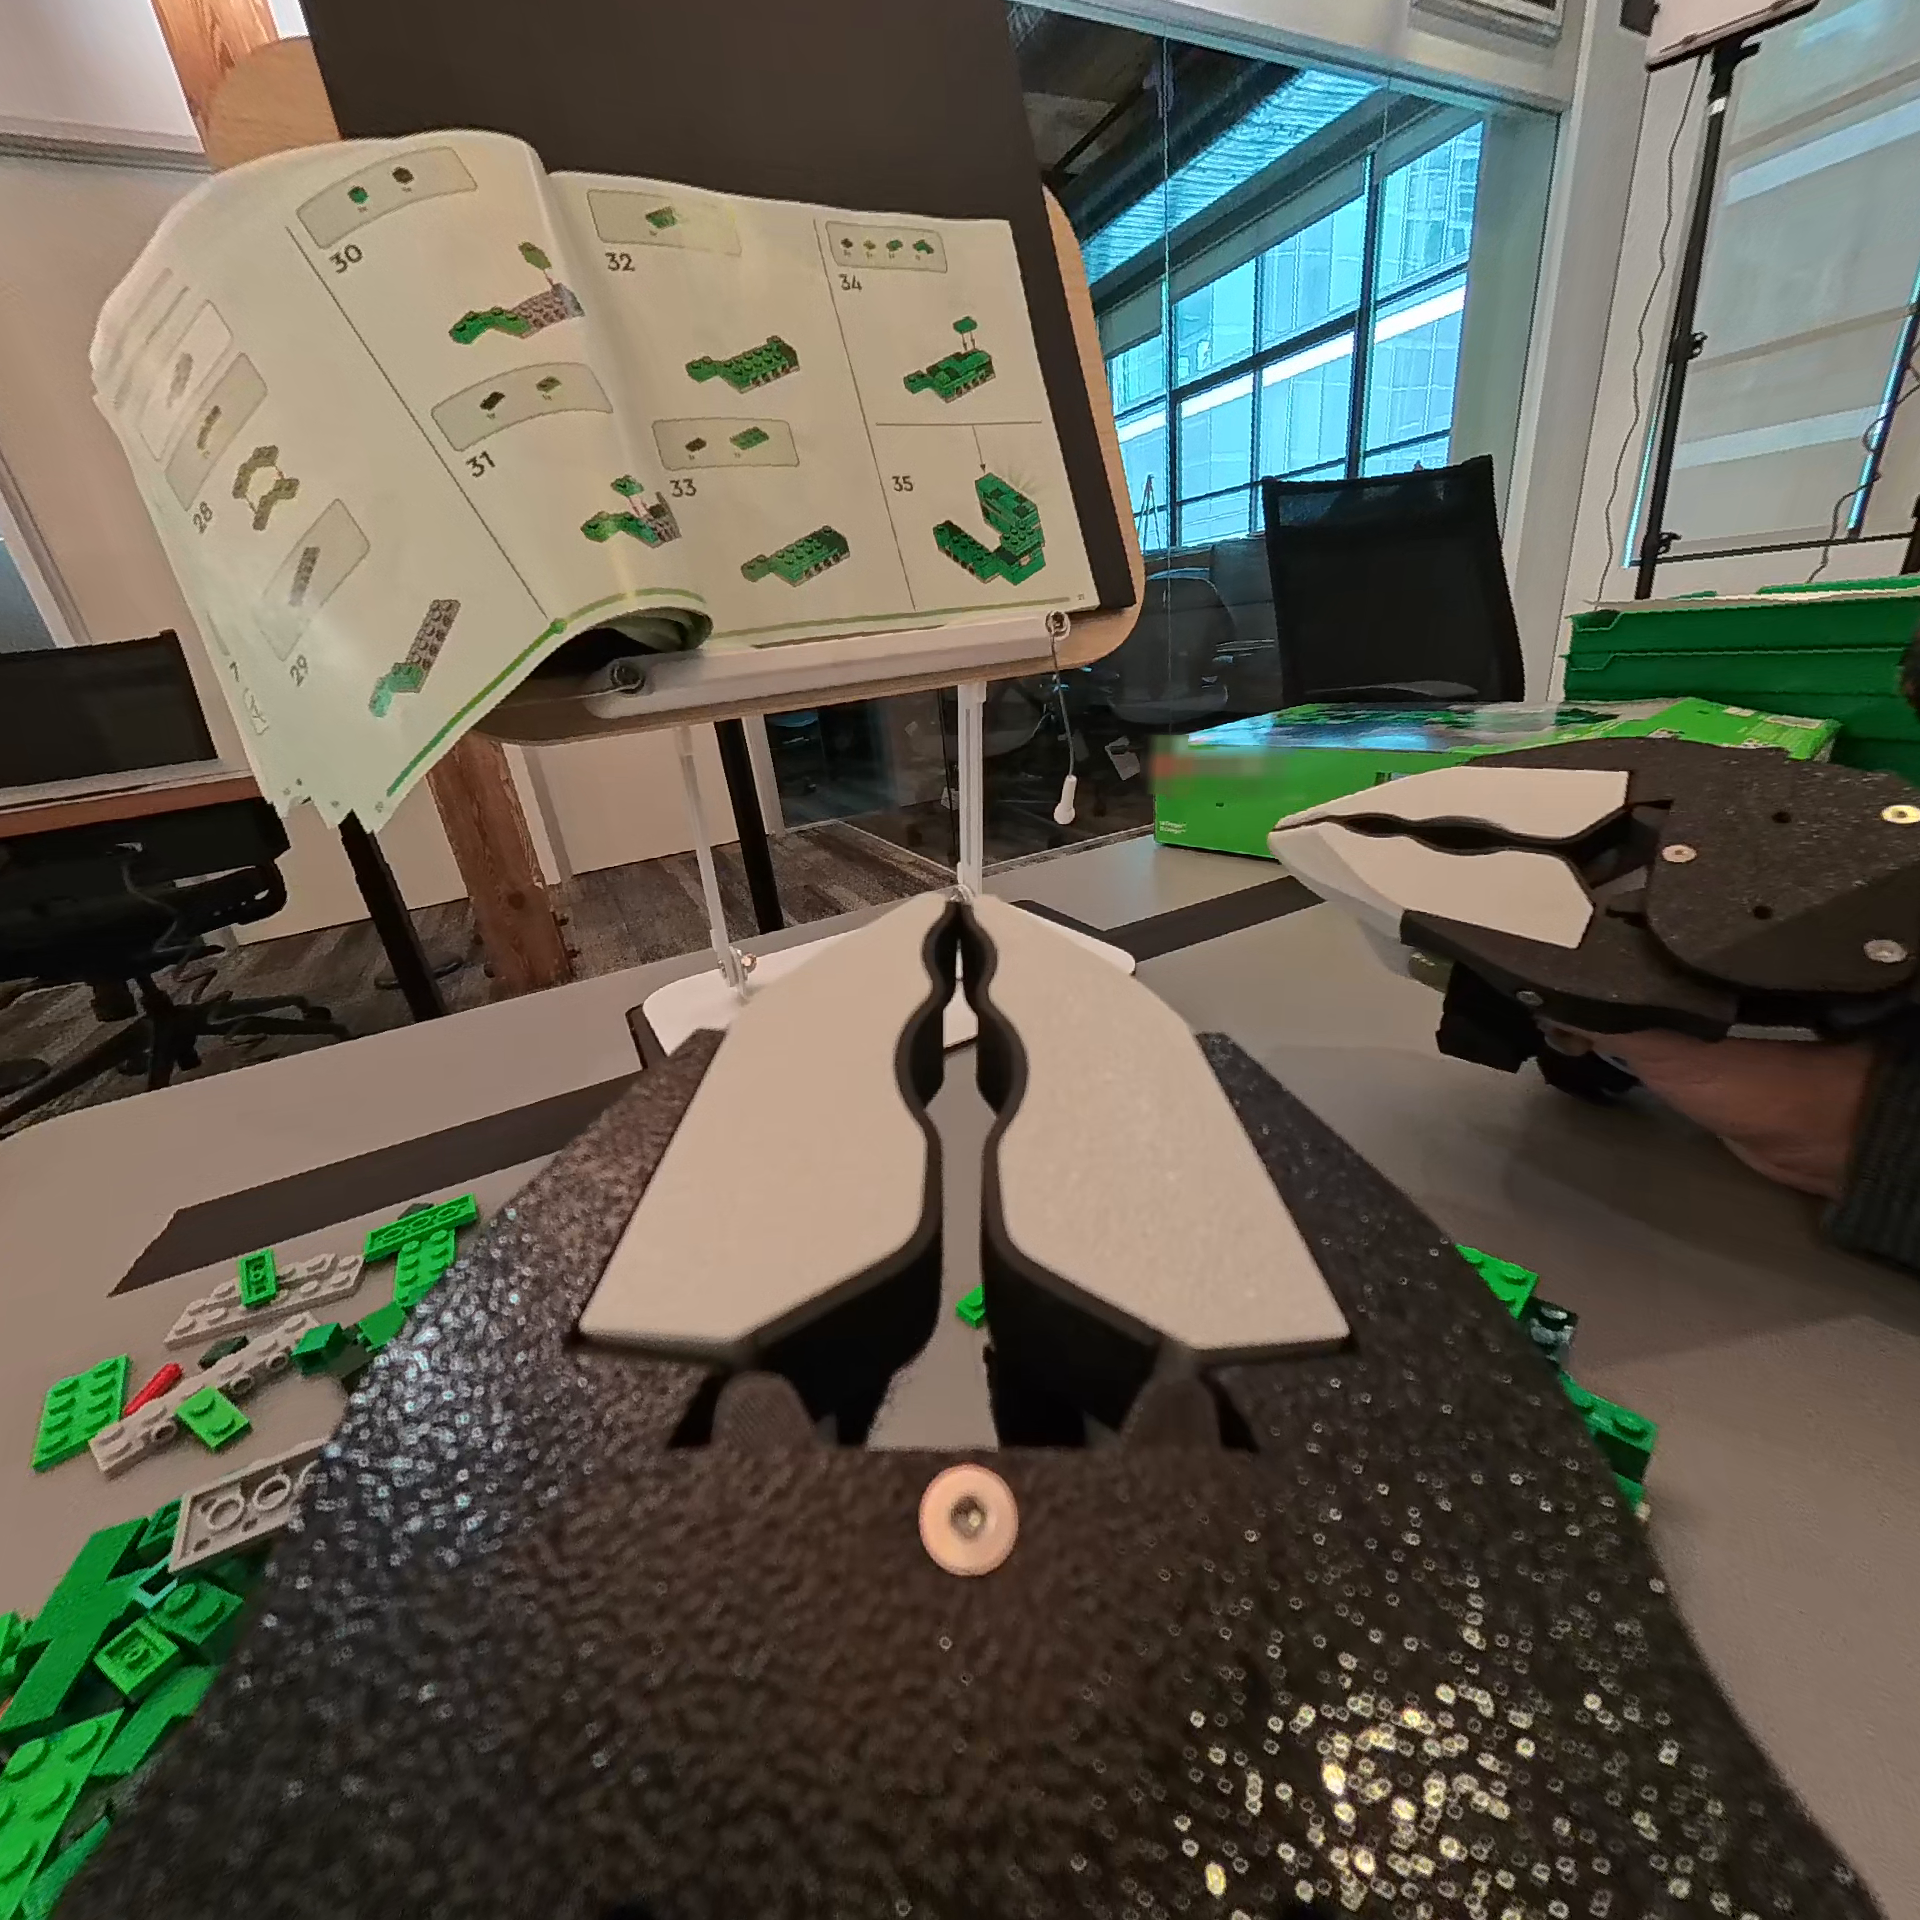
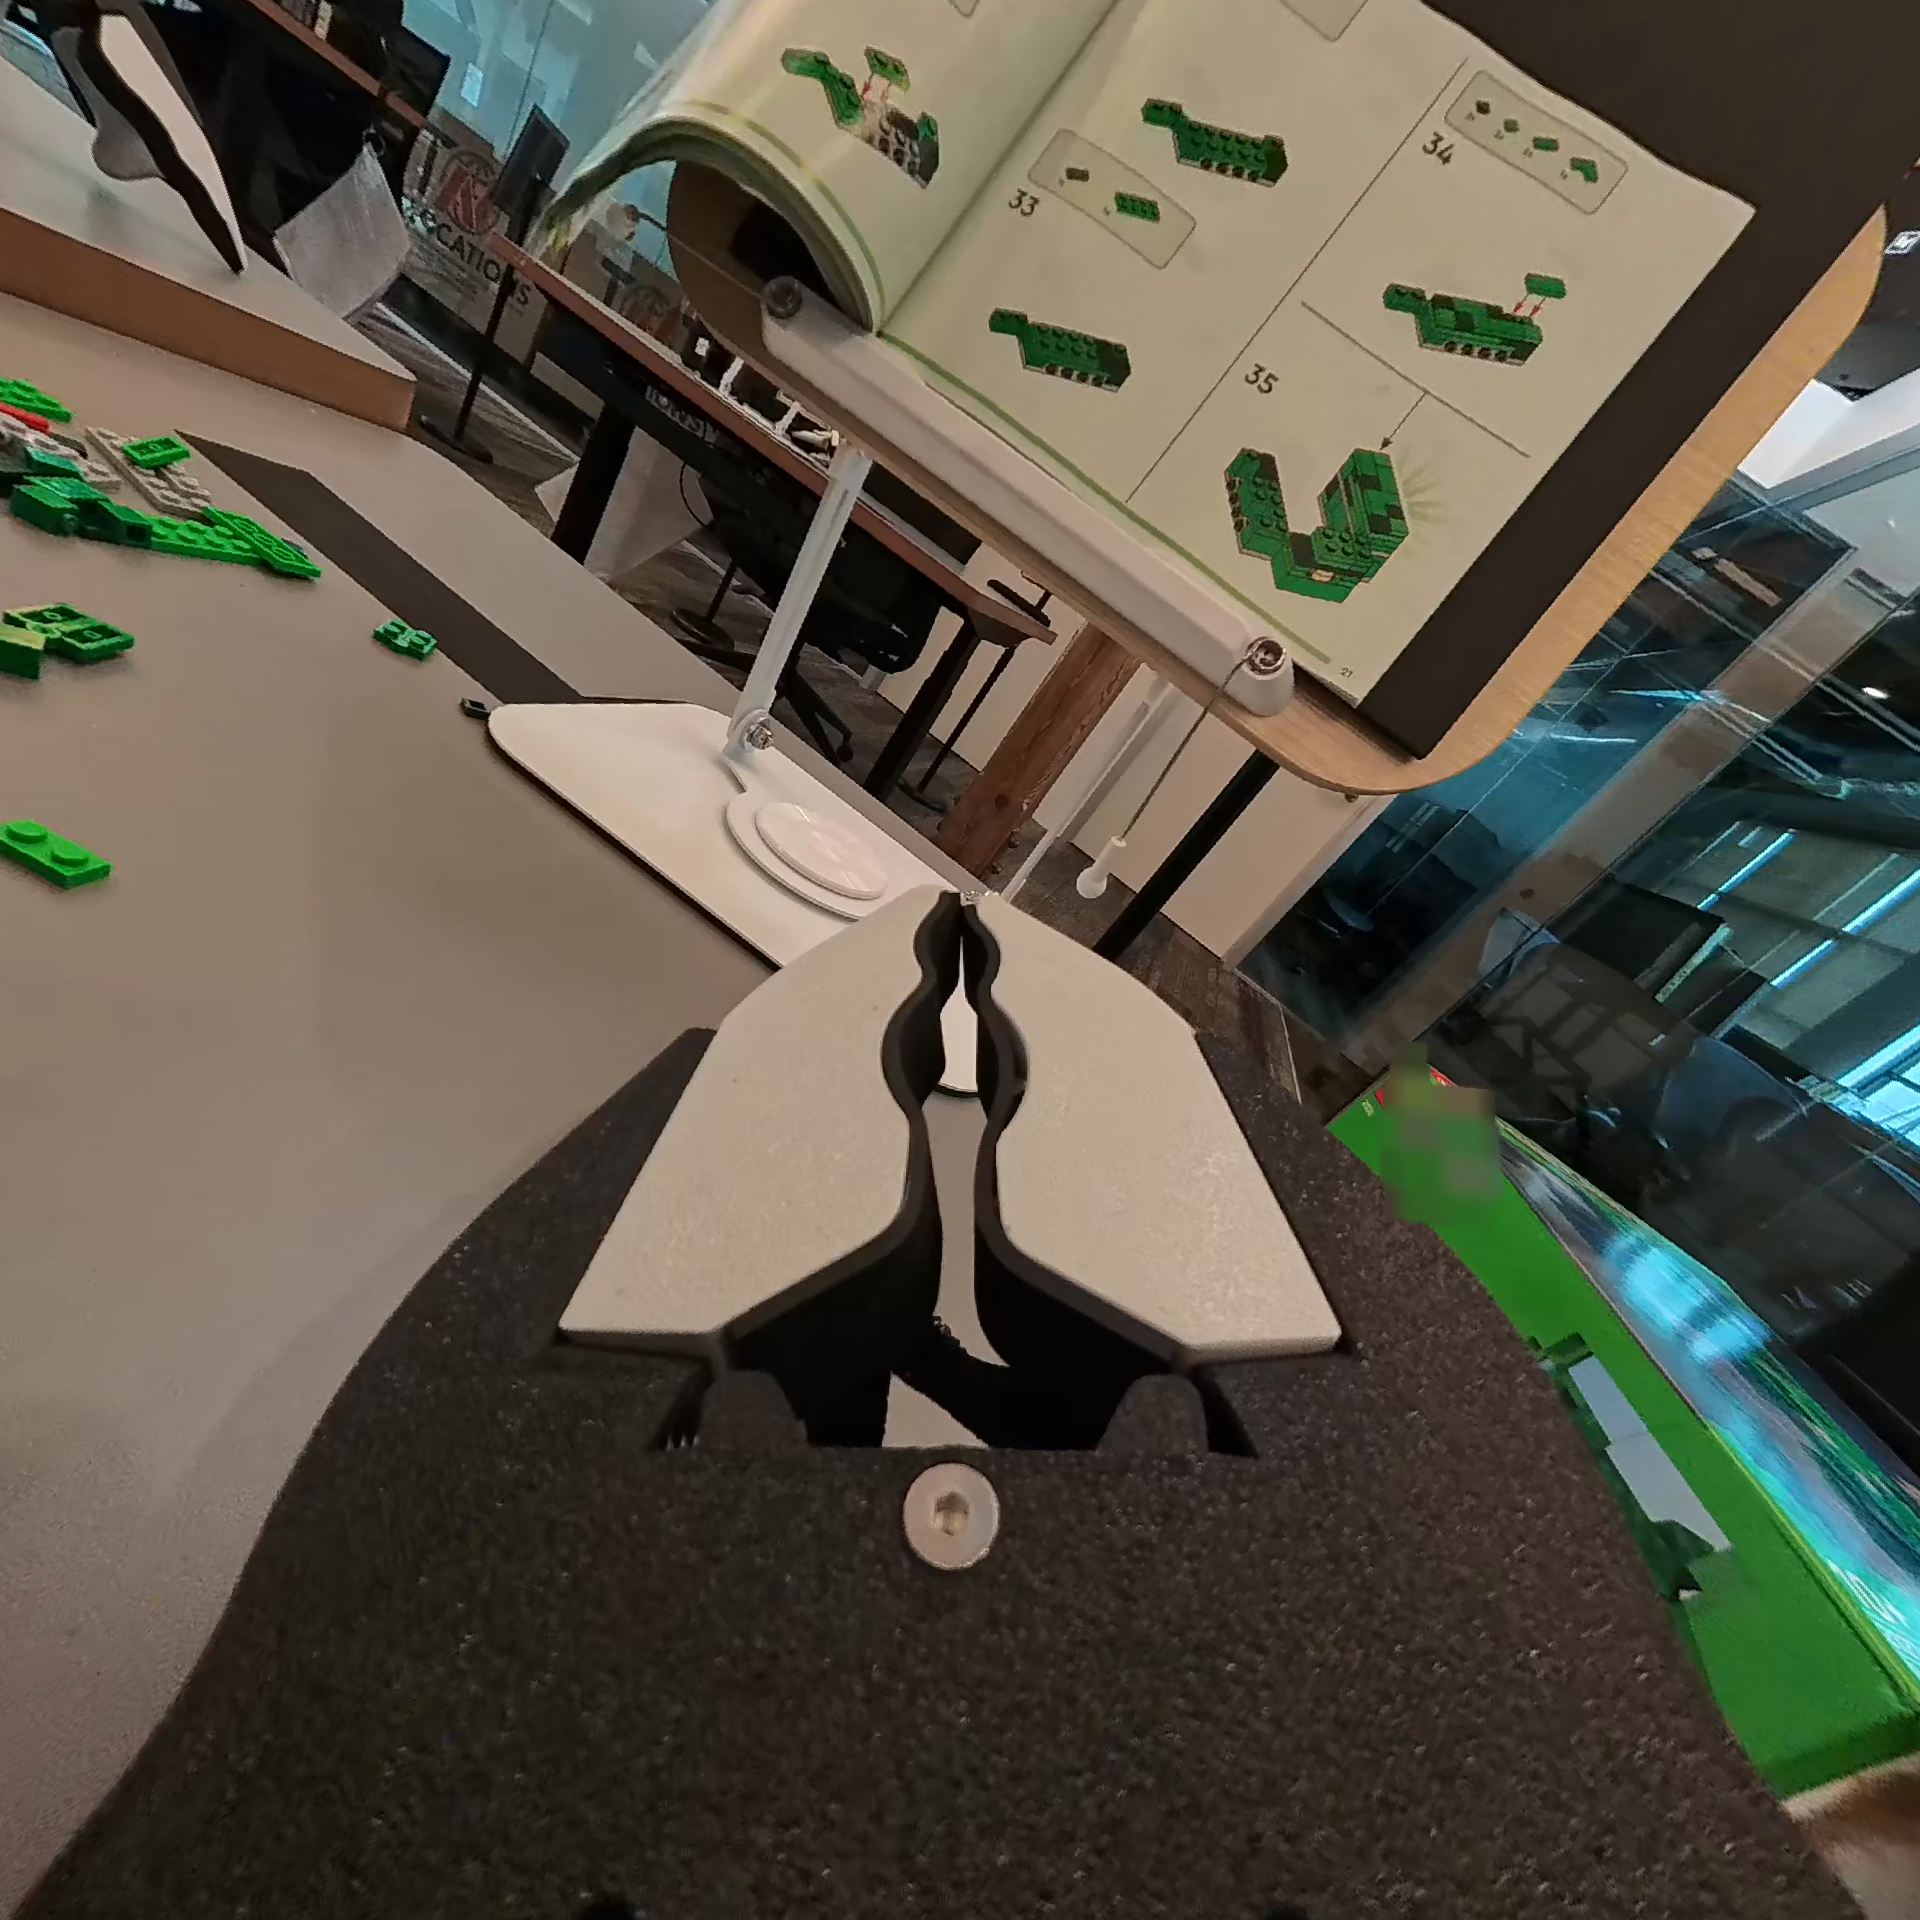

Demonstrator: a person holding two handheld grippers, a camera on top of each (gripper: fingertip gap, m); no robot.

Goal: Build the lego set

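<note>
My left gripper (image 1: pixel 961 914) is shut and empty, held above the grey table (image 1: pixel 1455 1174) and aimed at the instruction booklet (image 1: pixel 582 416), which lies open on a stand. Loose green and grey lego pieces (image 1: pixel 208 1382) lie on the table at its lower left, more green ones (image 1: pixel 1527 1288) at its right. My right gripper (image 2: pixel 964 912) is shut and empty, tilted, above the table in front of the stand's white base (image 2: pixel 665 769). It also shows in the left wrist view (image 1: pixel 1309 831), held by a hand at the right. The booklet (image 2: pixel 1195 260) fills the upper part of the right wrist view.
A green lego box (image 1: pixel 1455 769) lies at the table's back right; it also shows in the right wrist view (image 2: pixel 1662 1507). Stacked green trays (image 1: pixel 1745 644) stand behind it. Scattered green plates (image 2: pixel 62 852) lie on the table's left. Office chairs and desks stand beyond the table. The gap from one gripper's tips to the other's is roughly 15 cm.
</note>
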